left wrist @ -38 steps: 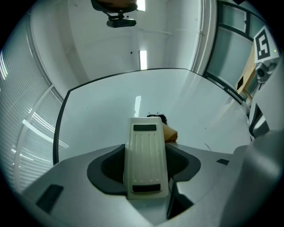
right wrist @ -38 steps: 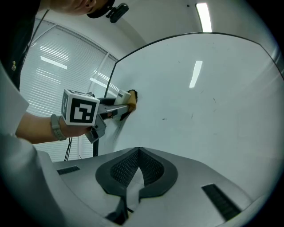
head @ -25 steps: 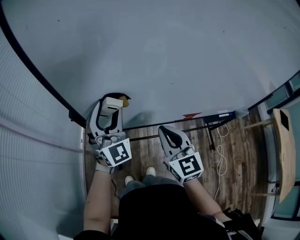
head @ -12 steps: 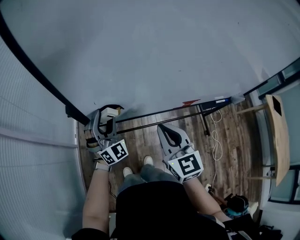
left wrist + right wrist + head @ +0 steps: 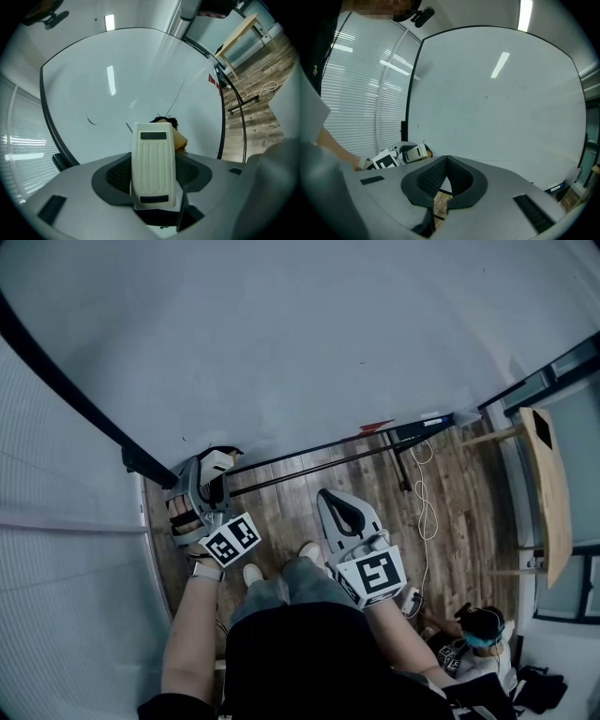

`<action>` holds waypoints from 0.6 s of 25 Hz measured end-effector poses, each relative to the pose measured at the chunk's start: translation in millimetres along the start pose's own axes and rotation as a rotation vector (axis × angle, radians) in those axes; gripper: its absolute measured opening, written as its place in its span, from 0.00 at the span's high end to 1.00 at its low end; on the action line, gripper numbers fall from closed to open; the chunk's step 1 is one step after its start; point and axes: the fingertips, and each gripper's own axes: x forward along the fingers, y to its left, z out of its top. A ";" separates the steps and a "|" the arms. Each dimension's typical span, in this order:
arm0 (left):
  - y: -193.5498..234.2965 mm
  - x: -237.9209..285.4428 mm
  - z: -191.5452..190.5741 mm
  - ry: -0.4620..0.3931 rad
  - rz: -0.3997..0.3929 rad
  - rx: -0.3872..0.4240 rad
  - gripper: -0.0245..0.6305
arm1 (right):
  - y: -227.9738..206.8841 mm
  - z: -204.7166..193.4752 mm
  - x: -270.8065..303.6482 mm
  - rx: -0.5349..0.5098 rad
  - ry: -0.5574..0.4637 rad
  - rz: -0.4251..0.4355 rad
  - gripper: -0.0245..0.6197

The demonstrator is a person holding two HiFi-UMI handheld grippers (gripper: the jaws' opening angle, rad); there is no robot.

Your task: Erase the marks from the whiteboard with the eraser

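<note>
The whiteboard (image 5: 300, 334) fills the upper head view. My left gripper (image 5: 208, 474) is shut on the white eraser (image 5: 218, 464) at the board's lower left corner. In the left gripper view the eraser (image 5: 154, 159) stands upright between the jaws, its yellow felt (image 5: 181, 139) toward the board (image 5: 117, 79). Short black strokes (image 5: 91, 122) and a dark scribble (image 5: 164, 120) mark the board just past it. My right gripper (image 5: 332, 502) hangs shut and empty over the floor, apart from the board; its jaws (image 5: 446, 161) meet at the tips.
Black stand bars (image 5: 319, 457) and a marker tray (image 5: 417, 425) run under the board. A white cable (image 5: 427, 512) lies on the wooden floor (image 5: 281, 512). A wooden table (image 5: 546, 484) stands at the right, window blinds (image 5: 361, 93) at the left, a person (image 5: 478, 629) at lower right.
My left gripper has slid down and to the left with the eraser, toward the board's lower corner. The right gripper has barely moved. The head view has shifted a little.
</note>
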 end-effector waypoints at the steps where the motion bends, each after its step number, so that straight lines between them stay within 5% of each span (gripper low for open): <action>1: 0.9 -0.1 0.4 0.008 0.003 0.012 0.56 | -0.3 -1.0 -1.0 0.002 -0.003 -0.001 0.92; 9: 5.6 0.2 2.7 0.076 0.012 -0.013 0.56 | -25.1 -4.4 -4.7 0.003 -0.019 0.042 0.92; 15: 25.1 1.2 23.8 0.114 0.071 0.059 0.56 | -58.3 -2.2 -6.5 -0.003 -0.010 0.071 0.92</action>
